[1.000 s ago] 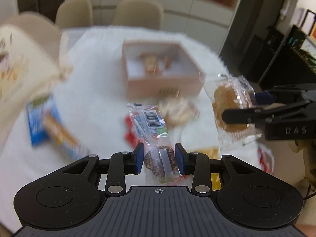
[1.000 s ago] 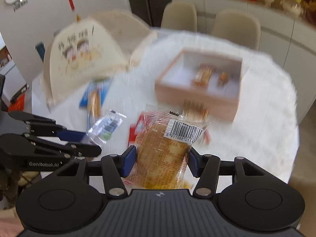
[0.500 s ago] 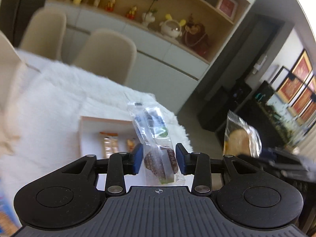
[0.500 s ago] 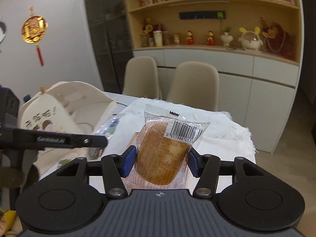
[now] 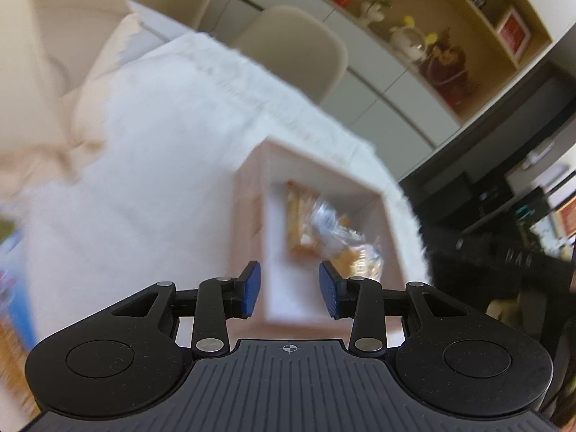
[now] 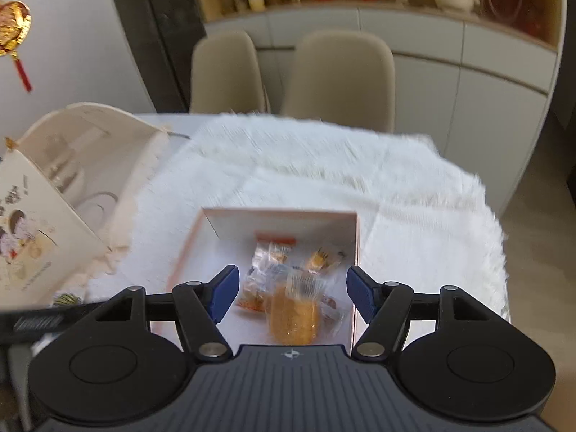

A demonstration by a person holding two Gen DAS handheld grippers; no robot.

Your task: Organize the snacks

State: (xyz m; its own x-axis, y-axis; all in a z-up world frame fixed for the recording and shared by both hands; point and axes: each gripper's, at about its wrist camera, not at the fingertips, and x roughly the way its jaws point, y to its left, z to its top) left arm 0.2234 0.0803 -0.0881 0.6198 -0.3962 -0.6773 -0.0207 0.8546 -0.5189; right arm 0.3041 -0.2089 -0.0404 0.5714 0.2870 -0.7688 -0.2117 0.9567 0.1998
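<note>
Now, line by line:

Left gripper: the black two-finger left gripper (image 5: 289,289) with blue pads is spread apart, nothing between its fingers, hovering over the near edge of the box.

Right gripper: the black two-finger right gripper (image 6: 292,295) with blue pads is spread wide, with nothing pinched; it hangs above the near half of the box.

Box: a shallow, pale pink, square cardboard box (image 6: 352,252) with a white floor sits on the cloth, open at the top; in the left view (image 5: 248,223) it appears tilted and blurred.

Golden snack: a clear-wrapped golden-brown cake packet (image 6: 293,315) shows between the right gripper's fingers, touching neither pad; whether it rests on the box floor or is in the air cannot be told through the blur.

Other snacks in box: several small clear and orange wrapped packets (image 6: 273,270) lie bunched in the middle of the box floor; the left view shows the same heap (image 5: 324,230), smeared.

Cloth: a white fluffy tablecloth (image 6: 324,165) covers the table under the box.

Paper bag: a cream paper bag with a cartoon print (image 6: 39,223) stands to the left of the box, apart from it.

Chairs: two beige shell chairs (image 6: 338,72) stand at the far side of the table.

Table's left edge, left view: a blue packet (image 5: 14,288), blurred beyond reading.
</note>
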